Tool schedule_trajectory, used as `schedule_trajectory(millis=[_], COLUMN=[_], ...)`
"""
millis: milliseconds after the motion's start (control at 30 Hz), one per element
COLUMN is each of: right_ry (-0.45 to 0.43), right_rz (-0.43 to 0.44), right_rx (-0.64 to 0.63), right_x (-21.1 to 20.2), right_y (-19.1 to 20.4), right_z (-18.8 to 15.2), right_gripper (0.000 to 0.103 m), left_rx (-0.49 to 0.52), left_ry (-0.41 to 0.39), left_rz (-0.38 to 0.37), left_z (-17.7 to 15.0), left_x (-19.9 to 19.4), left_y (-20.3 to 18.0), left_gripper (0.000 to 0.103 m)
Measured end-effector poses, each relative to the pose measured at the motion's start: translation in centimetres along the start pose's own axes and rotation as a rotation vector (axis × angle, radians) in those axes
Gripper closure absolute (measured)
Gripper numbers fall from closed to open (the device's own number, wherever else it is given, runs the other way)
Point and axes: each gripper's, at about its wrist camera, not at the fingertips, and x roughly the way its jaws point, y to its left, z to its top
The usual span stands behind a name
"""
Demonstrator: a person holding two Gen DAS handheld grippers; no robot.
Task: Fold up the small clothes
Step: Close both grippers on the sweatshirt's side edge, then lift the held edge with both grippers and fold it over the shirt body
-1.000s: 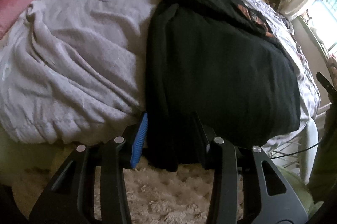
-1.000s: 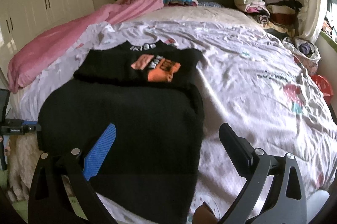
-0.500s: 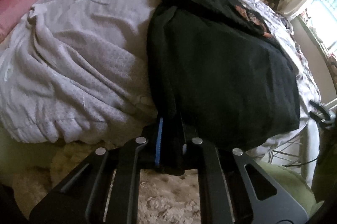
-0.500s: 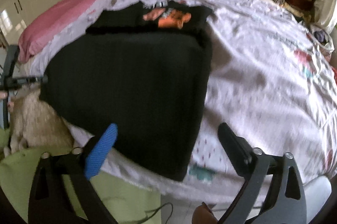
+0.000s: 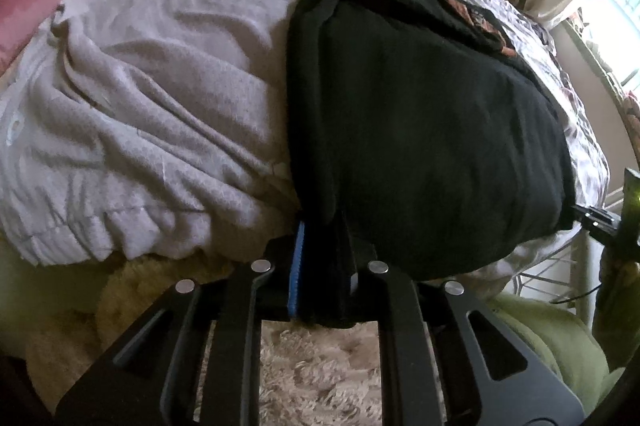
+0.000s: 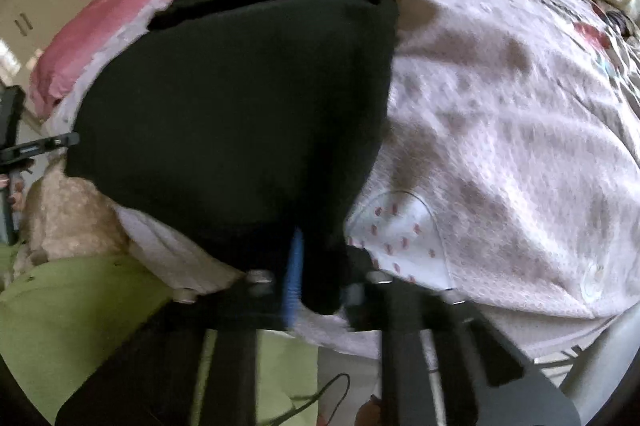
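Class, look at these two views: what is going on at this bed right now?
A person is folding a black garment spread on the bed's pale sheet. The left claw is shut on its near left corner, and the right claw has just closed on its near right corner. No fold has begun yet.

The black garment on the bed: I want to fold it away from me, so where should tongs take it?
Grip the black fabric garment at its two near corners, coming from the bed's foot edge: that hem overhangs the pale bedsheet, leaving fabric free to pinch.
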Motion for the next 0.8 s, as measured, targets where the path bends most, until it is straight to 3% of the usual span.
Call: schedule_trajectory(millis=[333,633,800], right_ry=[-0.229,-0.443,-0.508], right_rz=[0.118,0.134,0.118], right_rx=[-0.029,0.004,0.019], right_x=[-6.1,-10.6,-11.7], right_y=[0.7,-0.3,-0.8], right_z=[3.4,7.5,9.8], right_gripper=[0.095,0.095,0.096], left_rx=[-0.038,-0.080,-0.121], left_ry=[-0.108,-0.236,-0.292], left_rz=[-0.066,-0.125,-0.139], left_z=[1.6,5.5,8.0], left_x=[-4.2,-8.4,-9.7], left_y=[0.7,0.8,1.6], left_gripper=[0.100,0.101,0.101])
